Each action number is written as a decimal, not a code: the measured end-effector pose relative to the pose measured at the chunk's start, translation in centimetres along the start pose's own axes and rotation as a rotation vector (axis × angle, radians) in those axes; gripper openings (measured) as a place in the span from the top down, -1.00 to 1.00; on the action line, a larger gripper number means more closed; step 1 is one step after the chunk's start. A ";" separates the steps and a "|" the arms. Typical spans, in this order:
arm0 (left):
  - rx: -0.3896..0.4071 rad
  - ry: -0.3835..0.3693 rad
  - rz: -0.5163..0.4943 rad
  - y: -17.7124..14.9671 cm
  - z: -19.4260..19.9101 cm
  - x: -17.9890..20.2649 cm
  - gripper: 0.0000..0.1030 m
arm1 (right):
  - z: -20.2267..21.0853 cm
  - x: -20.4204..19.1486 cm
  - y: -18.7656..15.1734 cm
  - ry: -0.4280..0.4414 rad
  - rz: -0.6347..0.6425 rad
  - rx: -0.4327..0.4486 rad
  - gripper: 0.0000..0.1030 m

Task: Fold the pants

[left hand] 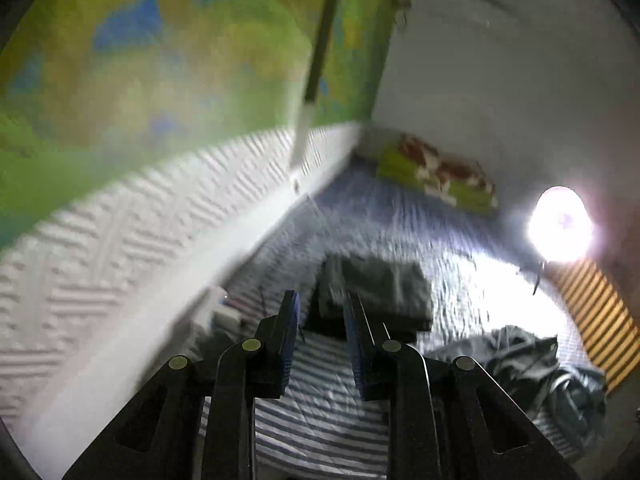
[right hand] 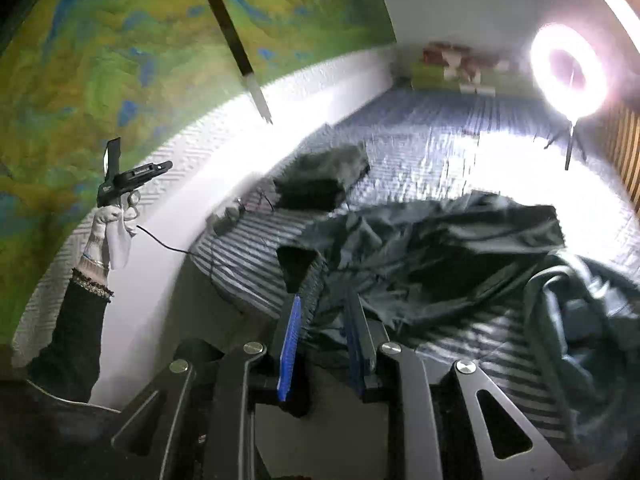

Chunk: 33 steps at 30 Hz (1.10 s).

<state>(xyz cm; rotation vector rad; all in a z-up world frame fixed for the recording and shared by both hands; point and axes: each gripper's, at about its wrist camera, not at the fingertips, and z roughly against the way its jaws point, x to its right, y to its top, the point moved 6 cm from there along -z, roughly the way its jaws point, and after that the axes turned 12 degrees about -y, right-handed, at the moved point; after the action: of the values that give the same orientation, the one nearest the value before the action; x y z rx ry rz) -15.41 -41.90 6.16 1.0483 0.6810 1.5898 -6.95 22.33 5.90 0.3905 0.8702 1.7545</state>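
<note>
No legible text or labels.

The bed sheet (right hand: 256, 256) has blue and white stripes. The folded pants (right hand: 324, 182) and the messy pile of pants (right hand: 460, 248) are dark grey, and the wall hanging (right hand: 120, 60) is green and yellow with blue spots. The gripper pads (right hand: 289, 350) are bright blue, the glove (right hand: 108, 228) is white, and the pillow (left hand: 436, 178) is green, red and white.
</note>
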 end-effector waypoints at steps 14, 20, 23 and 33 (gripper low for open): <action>0.274 0.178 -0.070 11.5 22.6 -0.5 0.41 | 15.1 -2.1 5.4 -0.246 0.072 0.209 0.59; 0.325 0.297 -0.141 15.0 29.2 0.2 0.29 | 20.0 -3.8 7.8 -0.388 0.127 0.304 0.59; 0.327 0.366 -0.192 15.8 30.8 0.6 0.16 | 21.7 -3.9 8.8 -0.444 0.129 0.351 0.56; 0.050 0.165 -0.204 7.7 16.0 2.9 -0.26 | 9.6 -2.0 8.7 -0.301 0.099 0.207 0.36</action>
<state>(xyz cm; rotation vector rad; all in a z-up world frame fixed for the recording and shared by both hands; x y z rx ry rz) -4.88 -42.64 20.67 0.8602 0.9143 1.4983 -6.03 22.76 18.98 0.8239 0.8260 1.6449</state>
